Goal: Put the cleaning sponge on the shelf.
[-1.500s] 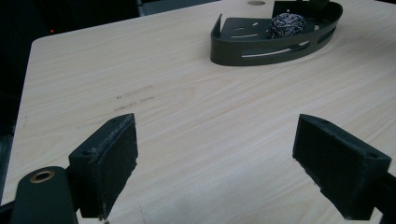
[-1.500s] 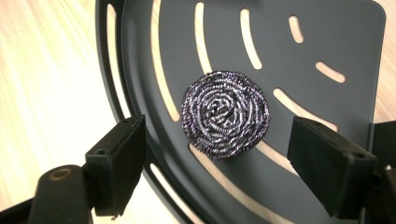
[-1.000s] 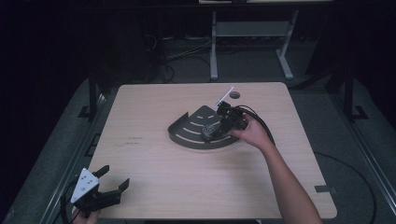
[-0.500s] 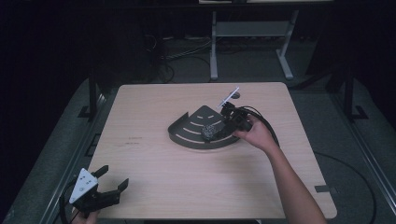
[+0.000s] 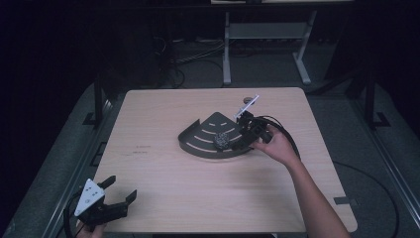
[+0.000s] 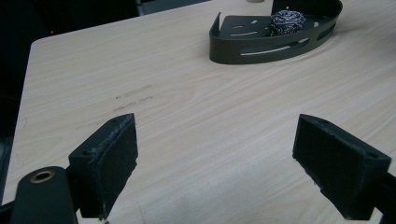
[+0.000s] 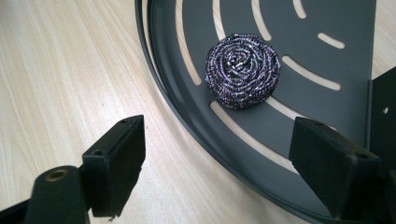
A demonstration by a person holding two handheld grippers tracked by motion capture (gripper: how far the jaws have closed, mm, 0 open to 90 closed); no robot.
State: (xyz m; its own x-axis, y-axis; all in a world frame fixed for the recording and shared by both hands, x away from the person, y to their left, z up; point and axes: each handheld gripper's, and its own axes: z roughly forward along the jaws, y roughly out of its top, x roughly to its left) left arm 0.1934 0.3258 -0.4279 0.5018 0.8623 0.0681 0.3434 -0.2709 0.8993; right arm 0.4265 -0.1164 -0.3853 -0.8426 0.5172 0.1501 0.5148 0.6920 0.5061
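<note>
Right tongs [image 5: 236, 144] are sitting over the rack [image 5: 208, 130], spread wide, nothing between the jaws; they've just been opening a bit further. In the right gripper view [image 7: 219, 163] one jaw is hanging over bare bench [image 7: 56, 84] outside the rack's curved rim [image 7: 187, 126], the other over the rack floor, so the jaws are straddling the rim without touching it. Scourer [image 7: 243, 71] is lying loose on the slotted rack floor, just past the jaws toward 12 o'clock in that view, clear of both pads. In the high view the scourer [image 5: 221, 139] is resting in the rack's 4 o'clock part, near the curved wall, just beside the right tongs' tips. Rack is sitting slightly right of bench centre, flat sides toward 12 and 3 o'clock, curved wall toward 7. A small round thing [image 5: 245, 99] is lying on the bench [image 5: 163, 188] at 1 o'clock of the rack; can't tell what it is. Left tongs [image 5: 121, 191] are hanging at the bench's 7 o'clock corner, well apart from the rack, jaws spread and empty. In the left gripper view [image 6: 215, 154] they're pointing across bare bench, with rack [image 6: 261, 49] and scourer [image 6: 287, 21] far off at 1 o'clock.
</note>
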